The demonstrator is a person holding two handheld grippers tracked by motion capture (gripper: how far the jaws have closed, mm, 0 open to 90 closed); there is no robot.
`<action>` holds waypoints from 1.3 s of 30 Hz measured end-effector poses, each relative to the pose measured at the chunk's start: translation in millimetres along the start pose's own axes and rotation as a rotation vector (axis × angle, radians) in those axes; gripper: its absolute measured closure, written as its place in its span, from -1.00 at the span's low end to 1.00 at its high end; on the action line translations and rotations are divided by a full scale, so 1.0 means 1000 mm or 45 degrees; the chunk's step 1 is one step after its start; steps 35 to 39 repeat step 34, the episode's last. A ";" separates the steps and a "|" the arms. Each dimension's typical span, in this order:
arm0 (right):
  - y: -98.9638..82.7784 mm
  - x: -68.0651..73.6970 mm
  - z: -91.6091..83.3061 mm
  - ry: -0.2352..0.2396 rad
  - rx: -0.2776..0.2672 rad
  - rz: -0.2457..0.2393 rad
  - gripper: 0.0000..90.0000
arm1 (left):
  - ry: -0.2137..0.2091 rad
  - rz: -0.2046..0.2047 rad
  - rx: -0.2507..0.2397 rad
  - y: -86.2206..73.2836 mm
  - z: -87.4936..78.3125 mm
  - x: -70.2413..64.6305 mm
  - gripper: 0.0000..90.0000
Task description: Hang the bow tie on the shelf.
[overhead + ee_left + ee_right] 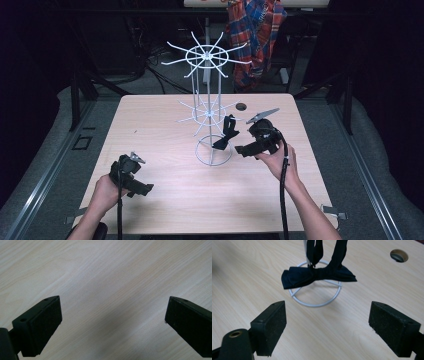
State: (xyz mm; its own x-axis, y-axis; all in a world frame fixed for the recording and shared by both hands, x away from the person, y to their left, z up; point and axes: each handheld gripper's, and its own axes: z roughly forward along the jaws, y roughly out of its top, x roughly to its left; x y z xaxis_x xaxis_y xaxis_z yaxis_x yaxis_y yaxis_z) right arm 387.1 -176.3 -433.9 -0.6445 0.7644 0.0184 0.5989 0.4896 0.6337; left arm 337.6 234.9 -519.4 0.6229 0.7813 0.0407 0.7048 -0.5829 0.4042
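Surface (pixel 165 200): pale wood-grain laminate, matte, rectangular w/ rounded corners; one round hole (pixel 241 106) near the far edge, right of centre.

Stand (pixel 207 107): thin white wire, upright centre post, two tiers of radiating spoke hooks, ring base w/ crossbars resting on the surface at mid-table.

Bow tie (pixel 318 275): soft black fabric, pleated wings either side of a centre knot, roughly level; its black strap runs up out of the right gripper view. In the high view it hangs beside the post on the stand's right, from the lower tier, just above the ring base; whether it touches the base can't be told.

Right hand-held gripper (pixel 243 149): black, grey three-cornered plate on top, cable trailing back along the forearm; held in the right hand (pixel 278 160) just right of the stand. Jaws wide apart, nothing between them; pads (pixel 272 327) are flat rectangular blocks w/ fine-grained rubbery faces. Bow tie lies ahead of the jaws, near but apart, approx. centred between them.

Left hand-held gripper (pixel 141 189): black, held low at the near-left of the surface, well apart from stand and bow tie. Jaws wide, empty, w/ bare wood grain beneath.
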 end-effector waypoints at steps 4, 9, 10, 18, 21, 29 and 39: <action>-0.008 -0.001 -0.003 -0.003 0.026 0.006 -0.69 | 0.001 0.000 0.000 0.000 0.000 0.000 -0.98; -0.016 -0.003 -0.006 -0.005 0.050 0.024 -0.70 | 0.004 -0.003 -0.007 0.000 0.000 -0.001 -0.98; -0.018 -0.003 -0.007 -0.002 0.054 0.021 -0.70 | 0.006 -0.003 -0.005 0.000 0.000 -0.001 -0.98; -0.038 -0.003 0.003 0.039 0.207 0.016 -0.76 | -0.004 0.001 -0.001 0.001 0.000 -0.001 -0.98; -0.045 -0.007 0.011 0.058 0.268 0.020 -0.82 | -0.001 0.001 0.003 0.001 0.000 0.000 -0.98; -0.054 -0.014 0.028 0.083 0.382 0.017 -0.91 | -0.004 0.008 -0.001 0.002 0.000 -0.001 -0.98; -0.056 -0.016 0.032 0.108 0.400 0.022 -0.89 | -0.004 0.013 -0.003 0.002 0.000 -0.002 -0.98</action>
